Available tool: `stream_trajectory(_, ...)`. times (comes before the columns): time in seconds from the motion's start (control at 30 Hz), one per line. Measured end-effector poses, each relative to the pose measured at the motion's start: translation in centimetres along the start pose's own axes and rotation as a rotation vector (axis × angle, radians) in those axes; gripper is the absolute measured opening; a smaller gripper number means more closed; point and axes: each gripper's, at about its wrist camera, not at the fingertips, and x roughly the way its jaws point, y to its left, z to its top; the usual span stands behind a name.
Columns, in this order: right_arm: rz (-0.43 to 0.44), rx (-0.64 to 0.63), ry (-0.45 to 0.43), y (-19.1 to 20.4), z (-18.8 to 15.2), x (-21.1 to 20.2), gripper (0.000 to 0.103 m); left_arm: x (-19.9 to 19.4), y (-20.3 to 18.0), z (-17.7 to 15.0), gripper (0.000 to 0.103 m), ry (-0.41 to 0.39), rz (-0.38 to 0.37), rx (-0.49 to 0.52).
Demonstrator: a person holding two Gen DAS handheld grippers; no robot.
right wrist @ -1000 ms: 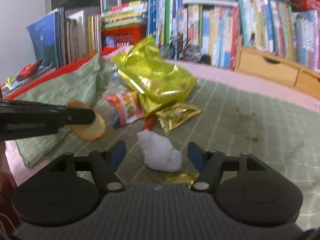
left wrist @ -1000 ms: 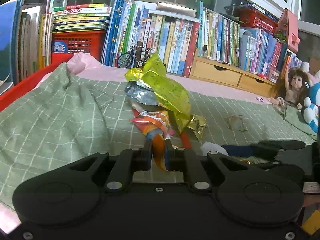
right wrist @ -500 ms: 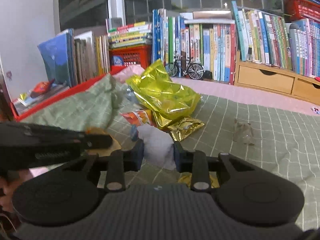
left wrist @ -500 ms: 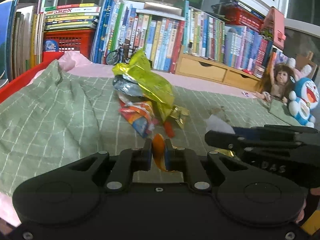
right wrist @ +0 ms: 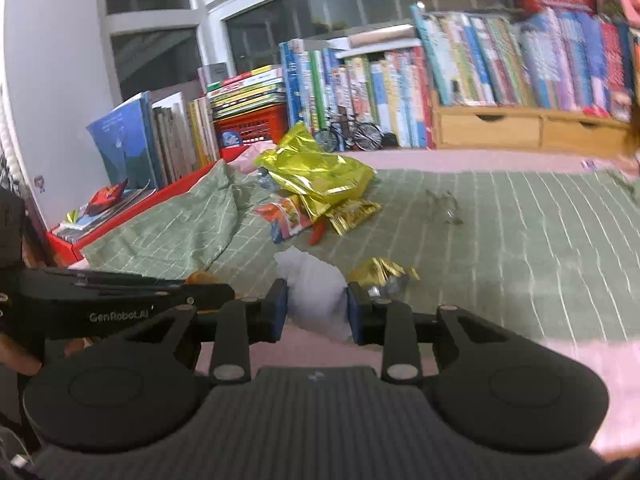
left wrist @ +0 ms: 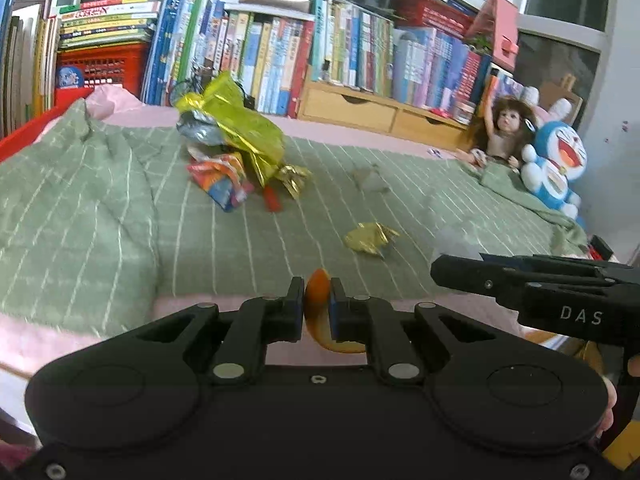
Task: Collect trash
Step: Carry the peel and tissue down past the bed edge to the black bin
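Left gripper [left wrist: 317,304]: level, pointing forward over the near edge of the bed, jaws clamped on an orange peel [left wrist: 318,290] whose tail curls below the fingers.

Right gripper [right wrist: 316,312]: level, just beside the left one, jaws closed around a crumpled white tissue [right wrist: 314,294], held above the pink sheet [right wrist: 560,360].

Green checked blanket [left wrist: 100,216]: spread over the bed.

Gold wrapper [left wrist: 370,238]: loose on the blanket, near the grippers.

Yellow foil bag [left wrist: 236,136]: farther back, heaped with a red snack packet [left wrist: 218,178].

Books [right wrist: 480,64]: upright in a row behind.

Doll [left wrist: 502,132]: far right corner.
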Motion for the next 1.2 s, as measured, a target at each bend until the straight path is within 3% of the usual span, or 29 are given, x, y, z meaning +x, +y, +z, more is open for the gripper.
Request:
stream_trajectory(0.27,0.004,0.013,0.063,0.6,-3.6,-2.9,0.036,-2.4,-1.2,-2.9,0.011,0.046,-0.031,0.015)
stream_trajectory(0.53,-0.012,0.031,0.234,0.9,-8.0,-3.2,0.037,-2.9,-1.0,-6.3,0.011,0.153,-0.039,-0.02)
stream_trajectory(0.8,-0.062,0.082,0.383,0.1,-11.6,-1.7,0.04,-1.3,-0.2,-9.8,0.012,0.273,-0.017,-0.067)
stream_trajectory(1.2,-0.102,0.157,0.522,-1.6,-15.4,1.9,0.041,4.5,1.2,-14.6,0.012,0.431,0.054,-0.108)
